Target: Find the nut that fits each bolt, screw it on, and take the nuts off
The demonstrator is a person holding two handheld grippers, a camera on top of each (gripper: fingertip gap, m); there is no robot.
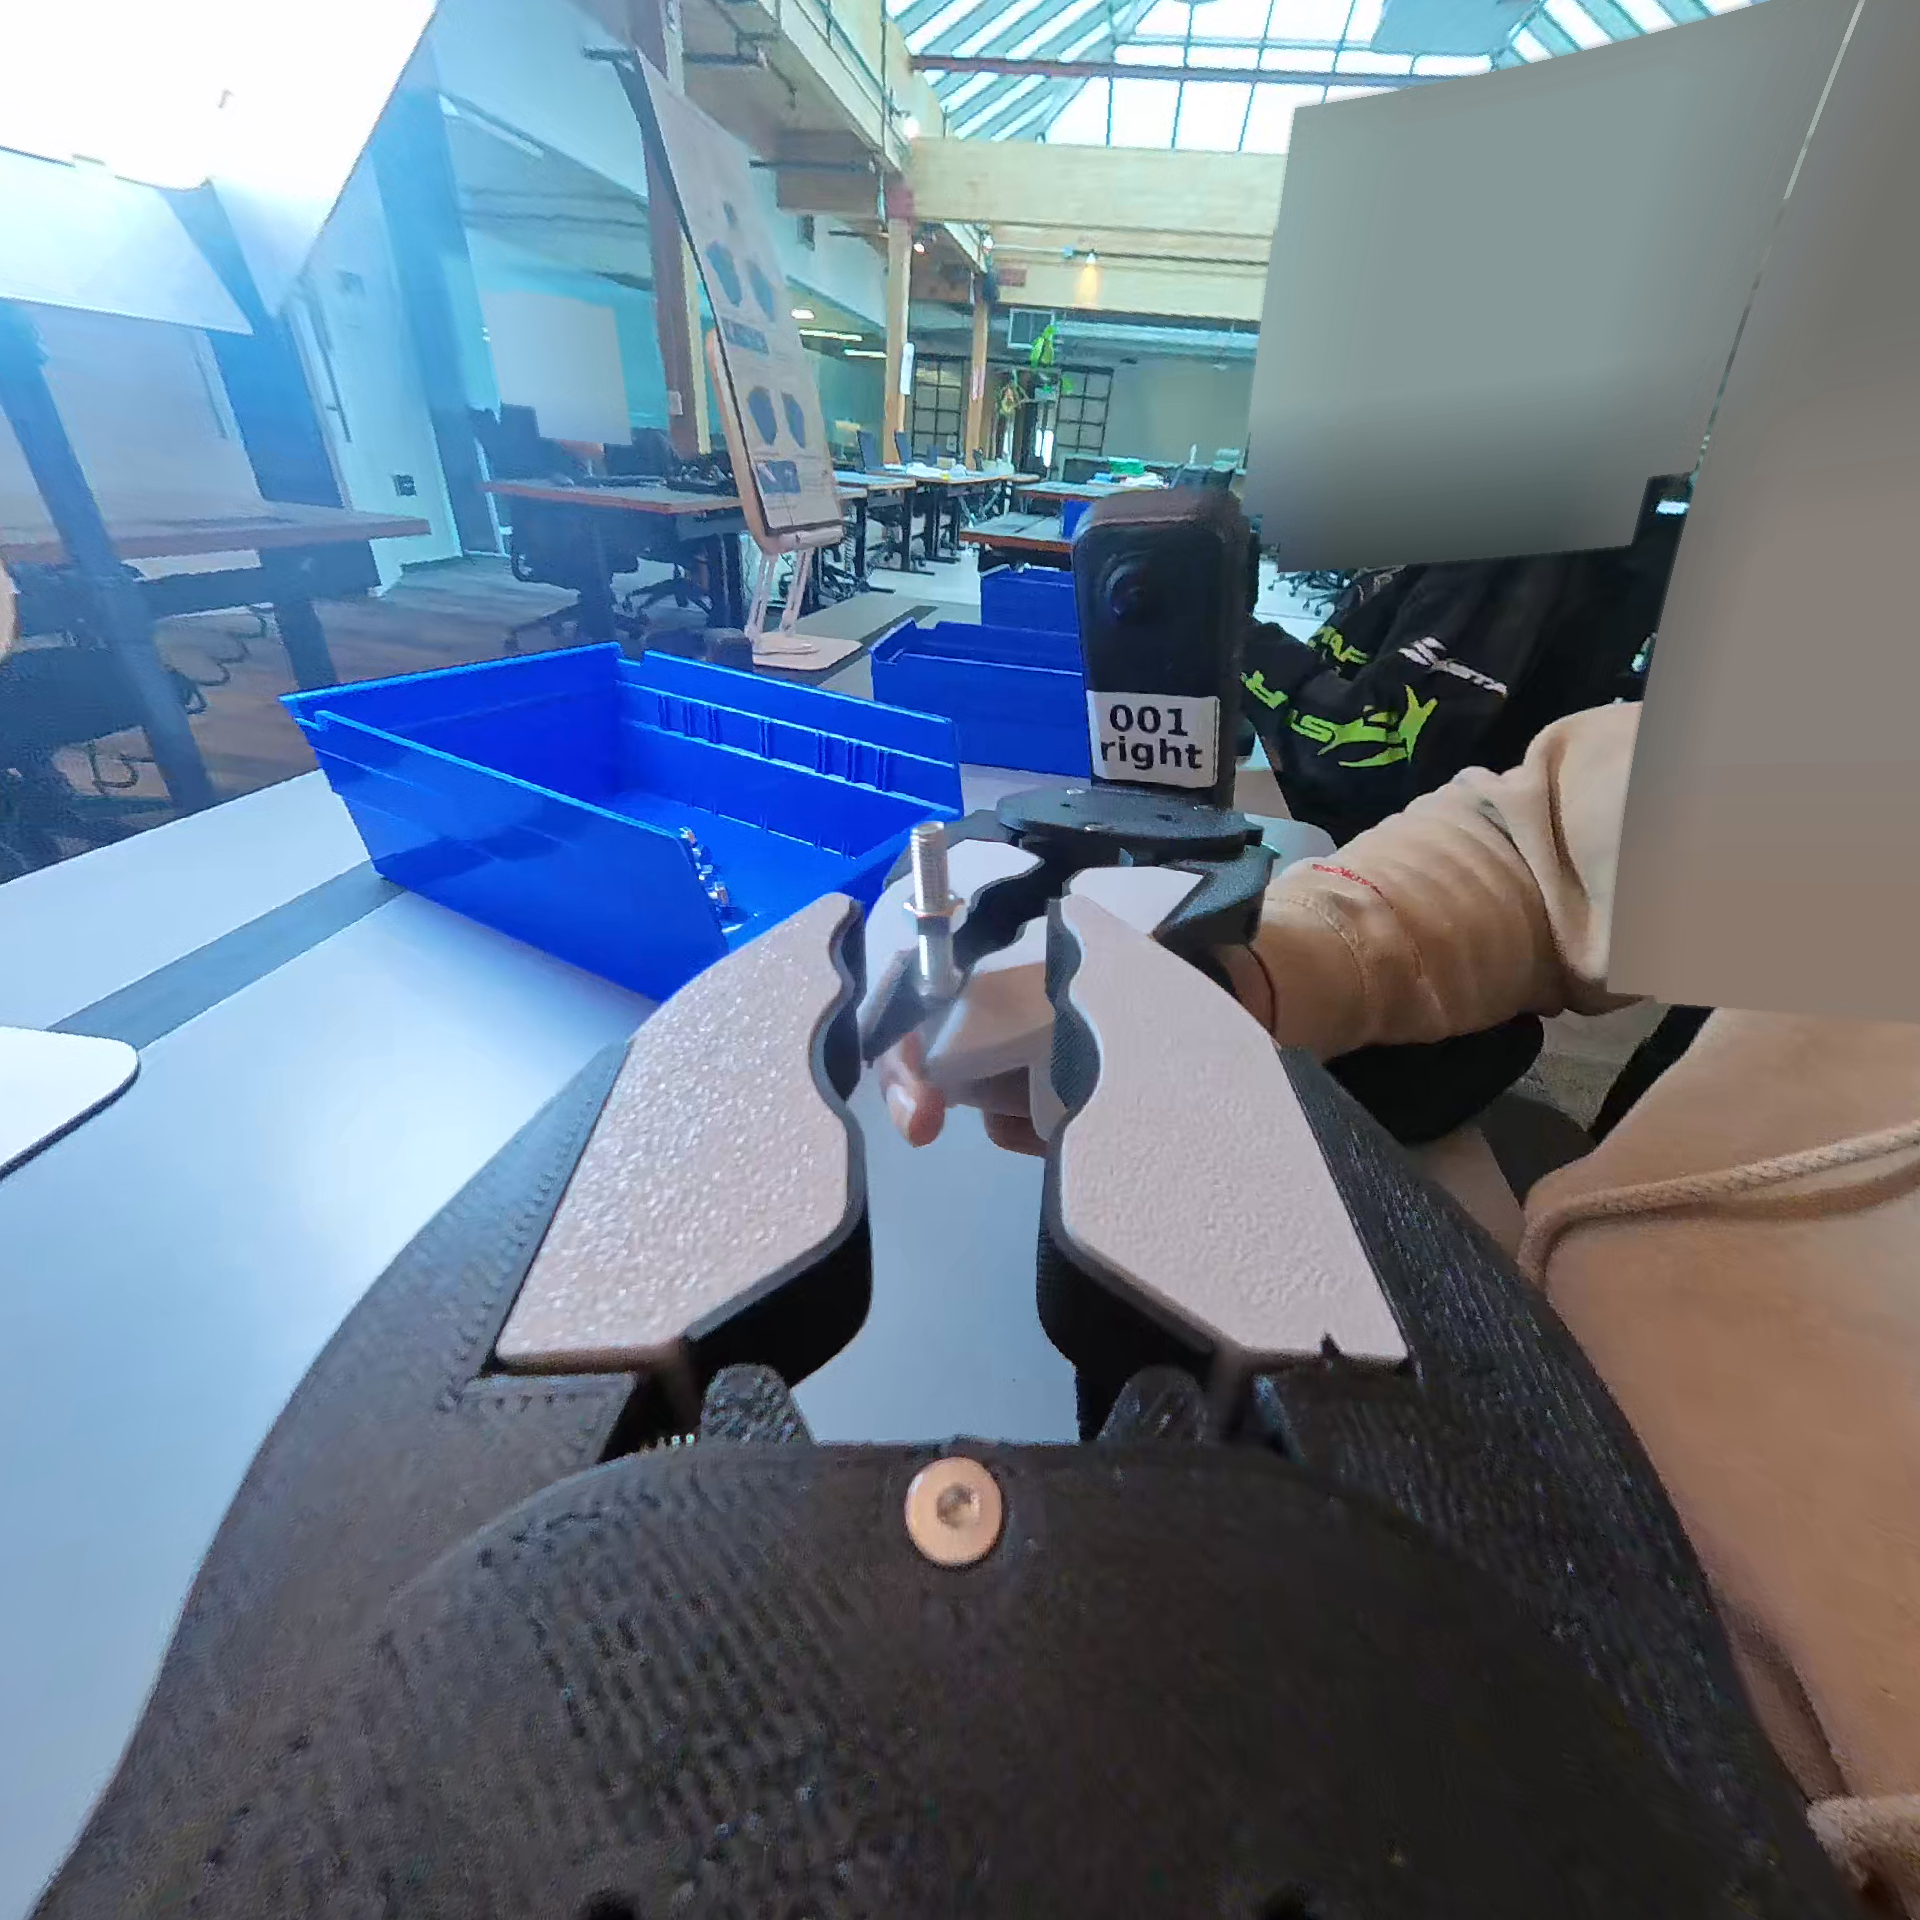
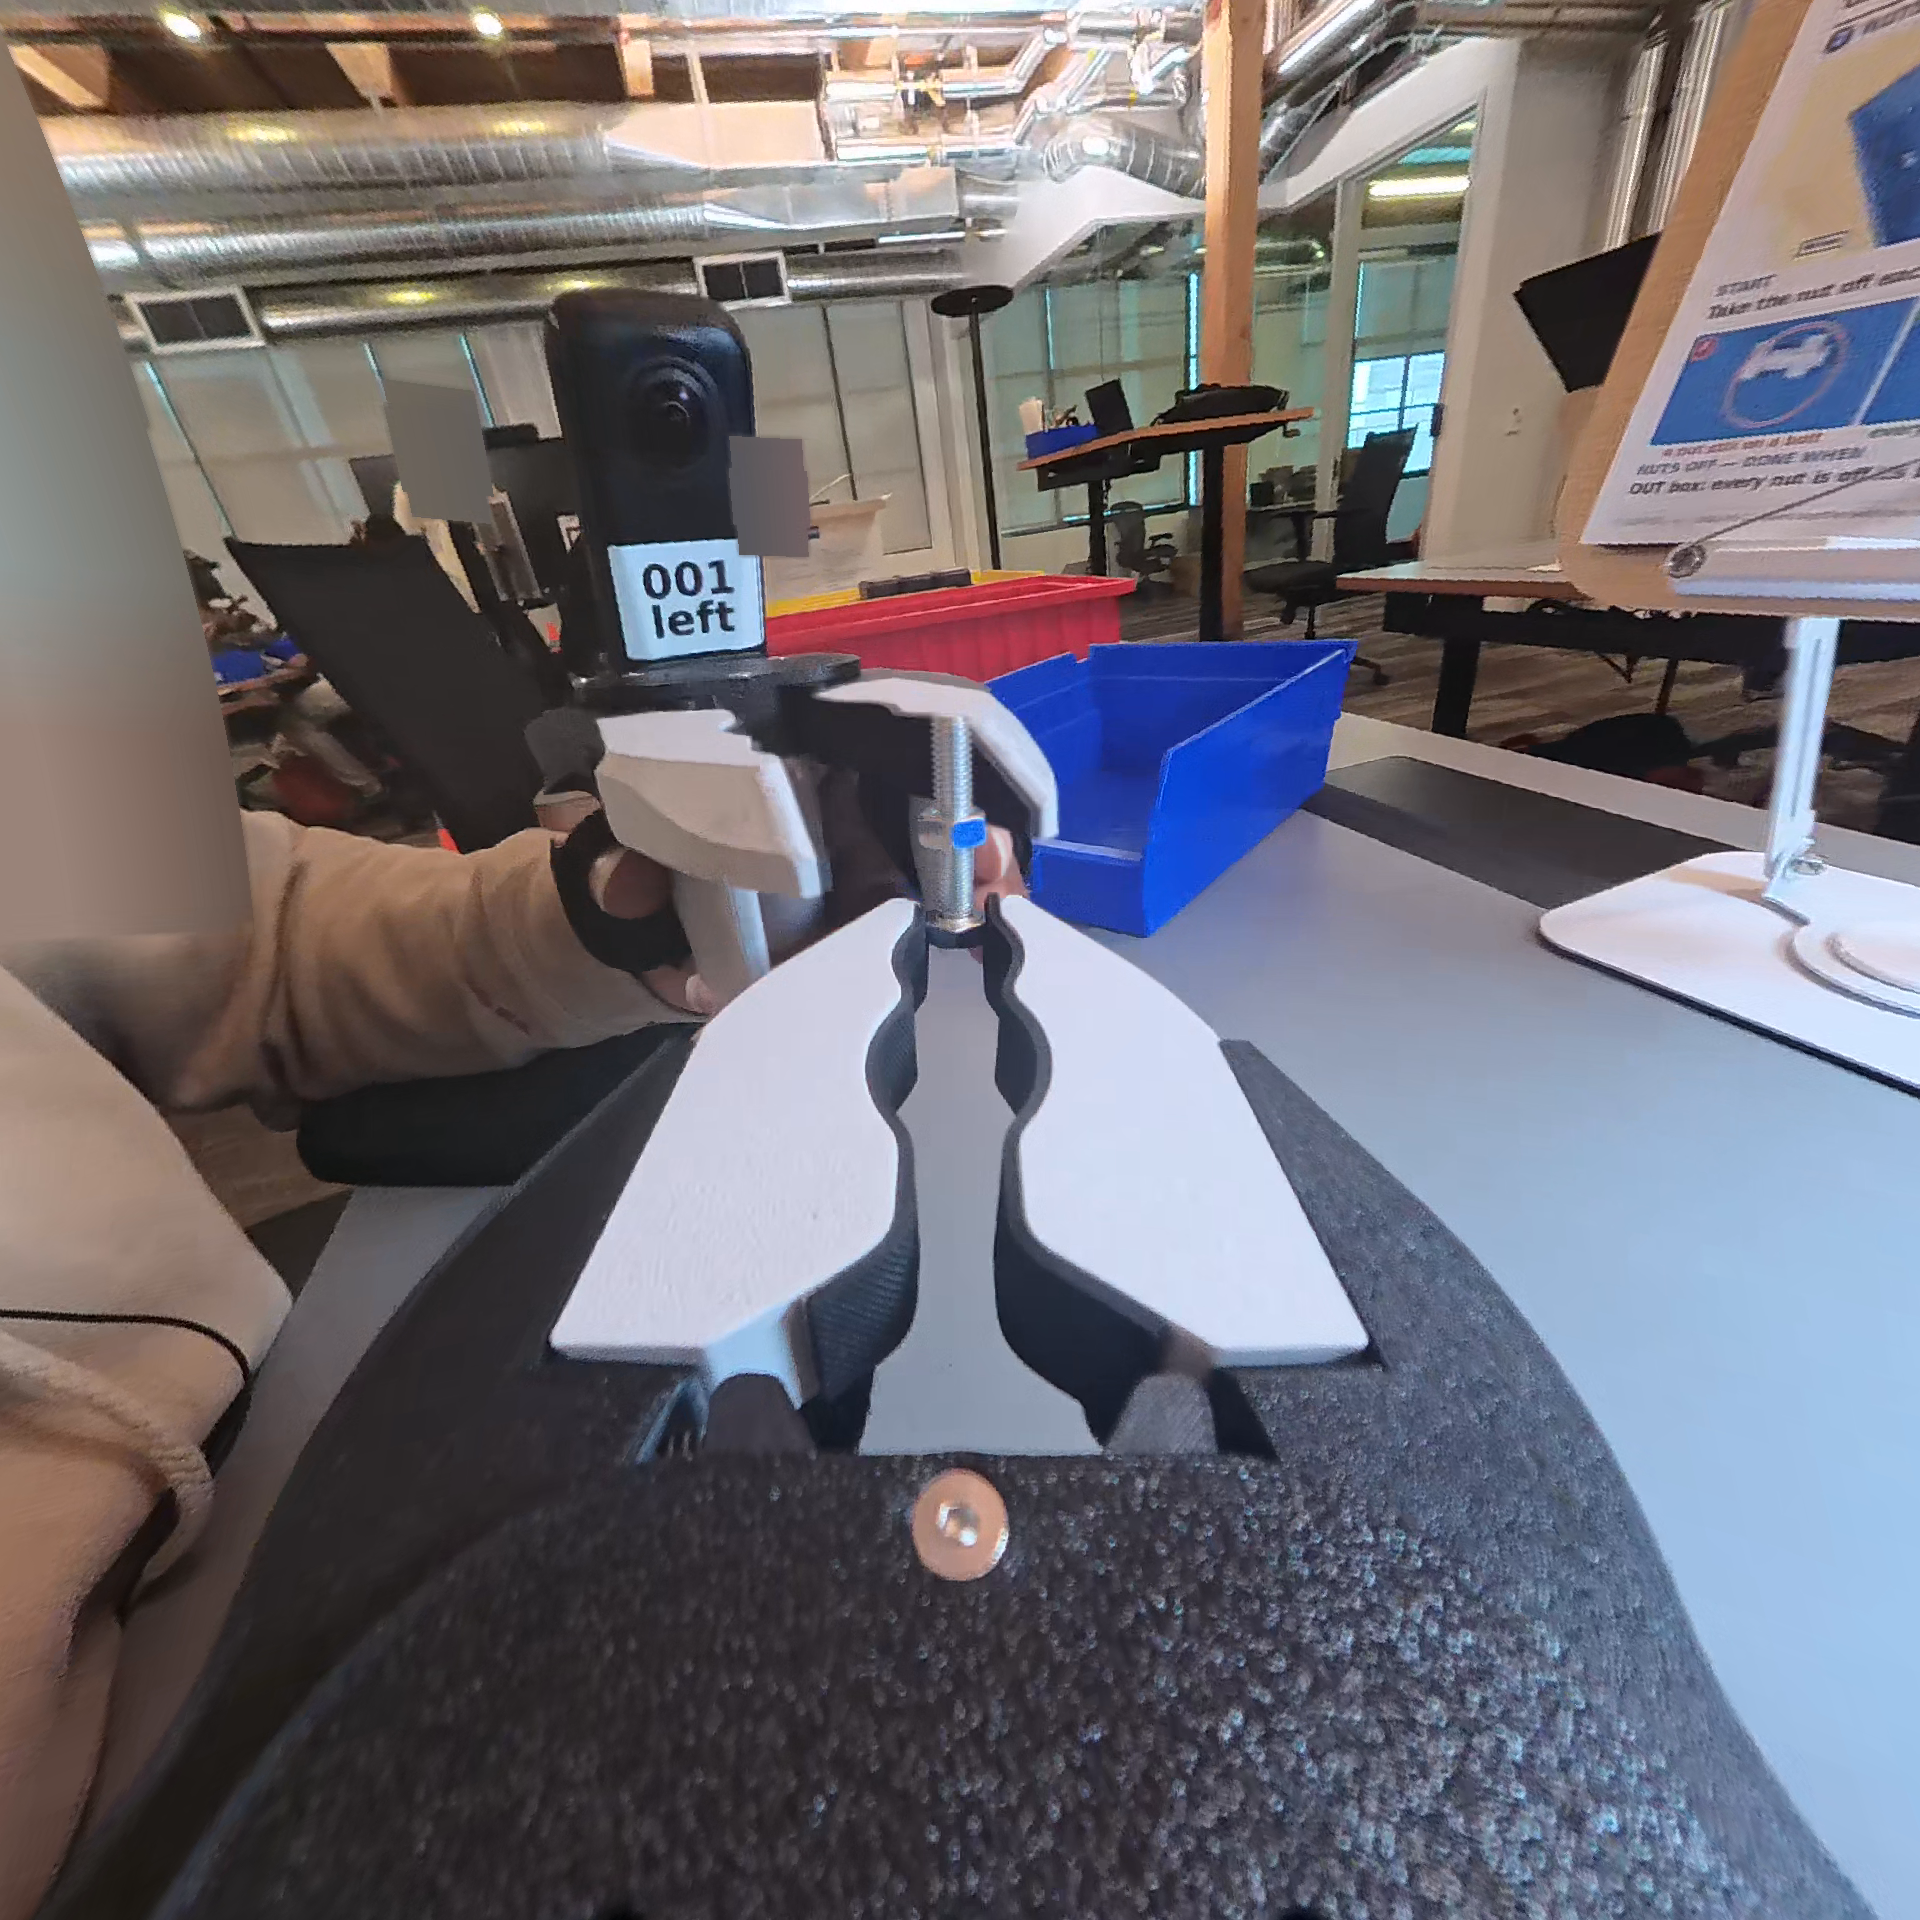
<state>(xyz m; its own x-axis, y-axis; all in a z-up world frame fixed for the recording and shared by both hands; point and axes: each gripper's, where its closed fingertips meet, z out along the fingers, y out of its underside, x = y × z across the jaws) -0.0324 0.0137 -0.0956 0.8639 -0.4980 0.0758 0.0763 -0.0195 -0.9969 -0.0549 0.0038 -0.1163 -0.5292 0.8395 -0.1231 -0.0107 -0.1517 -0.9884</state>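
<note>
A silver bolt [image 2: 951, 769] stands upright above the grey table [image 2: 1455, 1143]. A nut with a blue mark [image 2: 948, 834] sits midway on its thread. My right gripper [image 2: 951, 920] is shut on the bolt's lower end. My left gripper [image 1: 954, 920] is open, with its tips on either side of the bolt [image 1: 928, 862] and not touching it. In the right wrist view the left gripper's fingers [image 2: 717, 800] show spread around the bolt's upper part. In the left wrist view the right gripper [image 1: 925, 1023] holds the bolt from below.
A blue bin [image 1: 499, 790] with several silver parts [image 1: 707, 868] stands beyond the bolt, and it also shows in the right wrist view [image 2: 1226, 769]. A second blue bin [image 1: 977, 686] stands farther back. An instruction card stand [image 2: 1714, 935] is at the right. A person's beige sleeves flank both grippers.
</note>
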